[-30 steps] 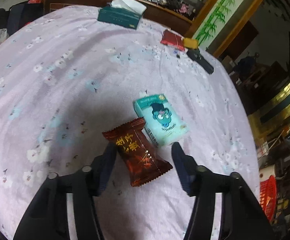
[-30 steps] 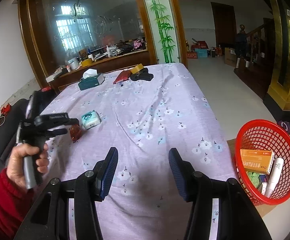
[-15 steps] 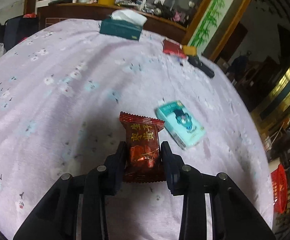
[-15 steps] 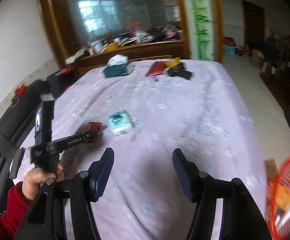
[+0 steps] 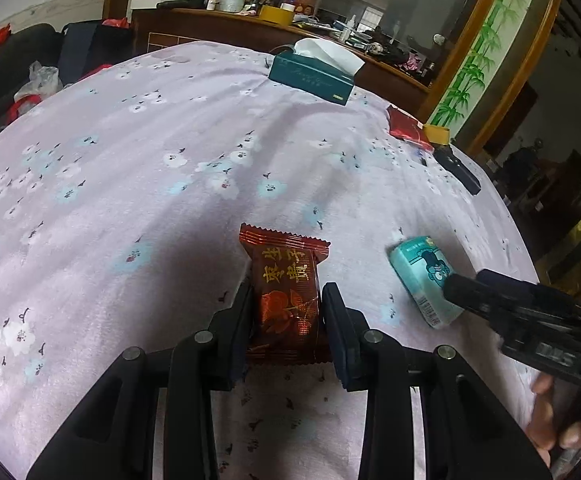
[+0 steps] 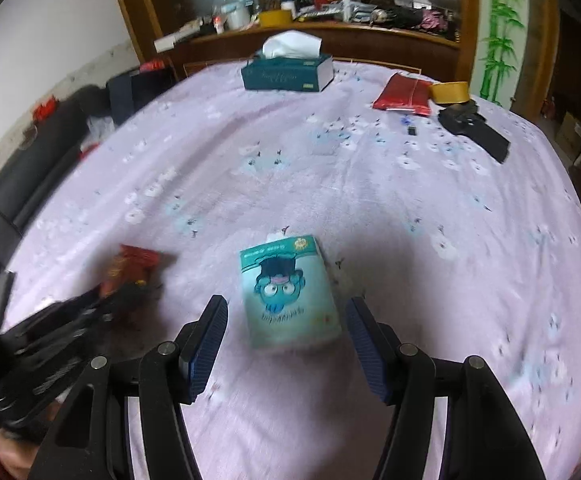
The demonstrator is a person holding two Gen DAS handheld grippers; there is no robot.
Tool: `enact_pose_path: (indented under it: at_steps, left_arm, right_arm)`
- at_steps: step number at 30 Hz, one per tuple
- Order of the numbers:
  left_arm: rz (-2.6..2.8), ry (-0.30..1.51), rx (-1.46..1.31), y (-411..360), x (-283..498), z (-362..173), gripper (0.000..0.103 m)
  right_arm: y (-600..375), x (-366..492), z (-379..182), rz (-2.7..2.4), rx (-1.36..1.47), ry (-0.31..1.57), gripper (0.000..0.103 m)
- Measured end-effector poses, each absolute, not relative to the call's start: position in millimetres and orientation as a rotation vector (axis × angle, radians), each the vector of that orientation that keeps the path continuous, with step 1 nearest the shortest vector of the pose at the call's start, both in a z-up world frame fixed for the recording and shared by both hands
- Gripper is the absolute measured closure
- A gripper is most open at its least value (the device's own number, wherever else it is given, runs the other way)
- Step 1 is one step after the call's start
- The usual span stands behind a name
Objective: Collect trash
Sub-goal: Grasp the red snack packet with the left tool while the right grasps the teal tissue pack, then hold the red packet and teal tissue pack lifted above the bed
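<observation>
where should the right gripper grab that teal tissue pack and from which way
Across its two long side edges, near the middle, coming down from above. The teal tissue pack lies flat, lengthwise between the open right gripper pads, narrower than their gap.

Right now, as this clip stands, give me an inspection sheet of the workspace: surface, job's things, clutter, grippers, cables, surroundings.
Surface: table under a lilac floral cloth.
Job's things: red wrapper between the left jaws; teal tissue pack lying flat between the right jaws.
Clutter: tissue box, red packet, tape roll, black device, all at the far end.
Grippers: left gripper shut on the wrapper; right gripper open, pads clear of the pack.
Cables: nothing seen.
Surroundings: crowded wooden shelf, bamboo-painted panel, black chair.
</observation>
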State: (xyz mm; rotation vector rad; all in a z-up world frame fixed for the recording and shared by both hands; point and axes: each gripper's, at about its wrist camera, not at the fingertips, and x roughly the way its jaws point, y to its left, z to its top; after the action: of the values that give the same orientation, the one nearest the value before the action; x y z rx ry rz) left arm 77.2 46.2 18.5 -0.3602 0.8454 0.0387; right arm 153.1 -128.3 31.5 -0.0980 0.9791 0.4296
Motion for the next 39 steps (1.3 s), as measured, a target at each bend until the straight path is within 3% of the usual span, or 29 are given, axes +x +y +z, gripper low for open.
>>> enact_pose_path:
  at_steps: [9, 16, 25, 39]
  left_arm:
    - [0.031, 0.85, -0.361, 45.9, 78.3, 18.2, 0.07]
    - [-0.01, 0.846, -0.322, 32.3, 78.4, 20.5, 0.07]
    - [-0.136, 0.783, -0.223, -1.9, 68.2, 34.0, 0.07]
    - [-0.273, 0.672, -0.107, -52.8, -7.0, 82.7, 0.07]
  right_arm:
    - [-109.0, 169.1, 6.9, 0.401, -0.182, 1.026, 0.038]
    - [-130.7, 148.3, 13.2, 0.346, -0.075, 1.003, 0.066]
    - [-191.2, 43.3, 59.7, 0.273, 0.074, 0.848, 0.067]
    - [-236.8, -57.3, 62.9, 0.083, 0.053, 0.706, 0.066]
